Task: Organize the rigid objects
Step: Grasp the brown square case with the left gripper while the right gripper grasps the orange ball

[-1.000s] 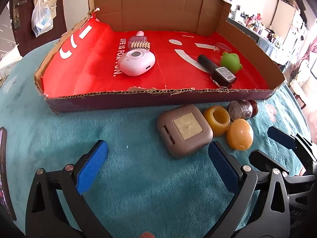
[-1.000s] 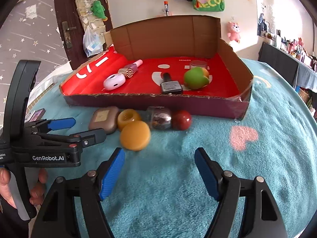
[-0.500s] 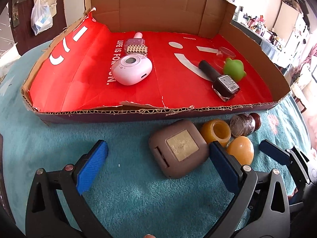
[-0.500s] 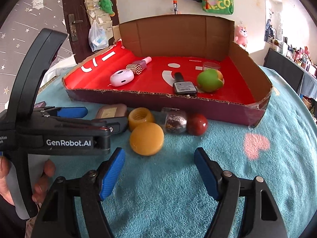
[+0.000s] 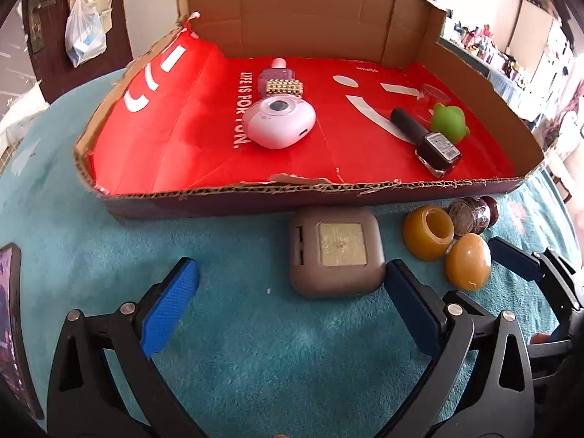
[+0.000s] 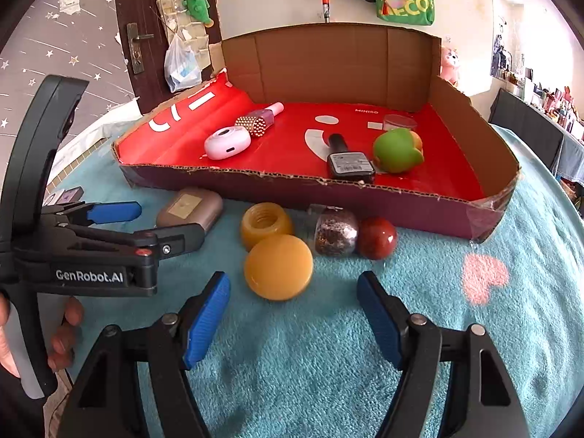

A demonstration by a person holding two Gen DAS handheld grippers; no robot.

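A shallow cardboard box [image 5: 226,197] [image 6: 419,215] with a red floor lies on the teal blanket. Inside are a pink round case [image 5: 279,123] [image 6: 227,142], a beaded bottle [image 5: 283,85], a dark nail polish bottle [image 5: 425,140] [image 6: 346,162] and a green toy [image 5: 449,123] [image 6: 398,149]. In front lie a brown square case [image 5: 335,252] [image 6: 189,206], an amber jar [image 5: 429,231] [image 6: 266,221], its amber lid [image 5: 469,261] [image 6: 278,266] and a glitter bottle with red cap [image 5: 472,213] [image 6: 352,235]. My left gripper [image 5: 288,306] [image 6: 144,224] is open, just short of the brown case. My right gripper [image 6: 294,314] is open, just short of the amber lid.
A dark phone-like slab [image 5: 11,328] lies at the blanket's left edge. A door [image 6: 164,29] with hanging bags stands behind, and cluttered shelves [image 6: 547,98] are at the right. A pink heart patch [image 6: 483,277] marks the blanket.
Both grippers have moved forward toward the objects in front of the box. The brown case now sits closer between the left fingers, the amber lid closer to the right ones.
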